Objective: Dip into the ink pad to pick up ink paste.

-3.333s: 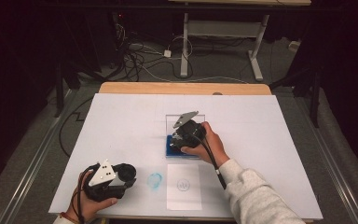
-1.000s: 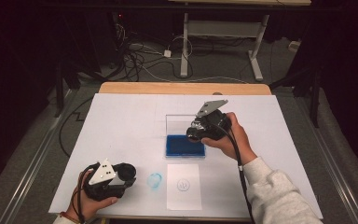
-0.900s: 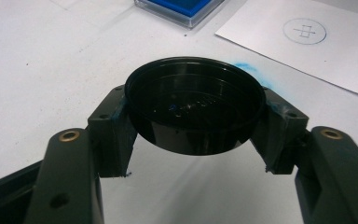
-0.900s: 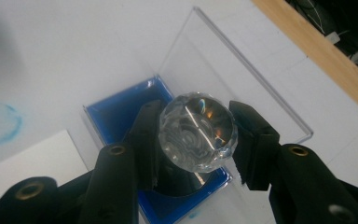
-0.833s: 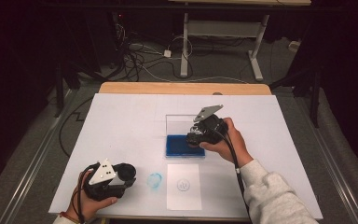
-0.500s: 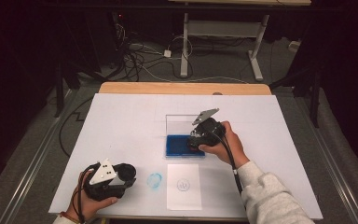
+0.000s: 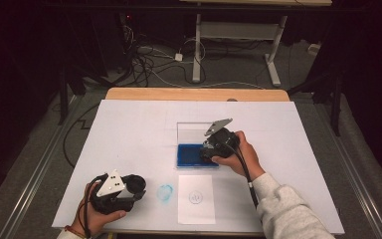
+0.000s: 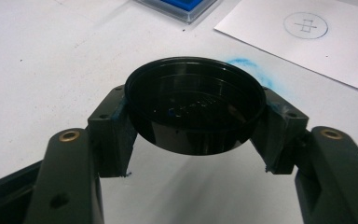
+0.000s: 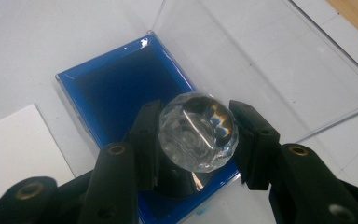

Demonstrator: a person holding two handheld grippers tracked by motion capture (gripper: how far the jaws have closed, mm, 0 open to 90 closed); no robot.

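Note:
A blue ink pad (image 7: pixel 190 155) lies in a clear case at mid-table, its clear lid (image 7: pixel 194 132) standing open behind it. My right gripper (image 7: pixel 207 152) is shut on a stamp with a clear faceted knob (image 9: pixel 198 131), low over the near right corner of the ink pad (image 9: pixel 116 88); whether the stamp touches the pad is hidden. At the front left, my left gripper (image 7: pixel 137 187) is shut on a black round cap (image 8: pixel 196 112), just above the white table cover. The pads (image 8: pixel 114 135) of that left gripper (image 8: pixel 196 137) press the cap's sides.
A white sheet (image 7: pixel 195 198) with a small circled mark lies near the front edge, between my hands. A blue ink smudge (image 7: pixel 165 192) stains the cover left of it. The sheet (image 8: pixel 307 42) and the smudge (image 8: pixel 247 67) lie just beyond the cap.
My right hand has come down and slightly left with the stamp, from above the lid to low over the ink pad. The left hand has kept still.

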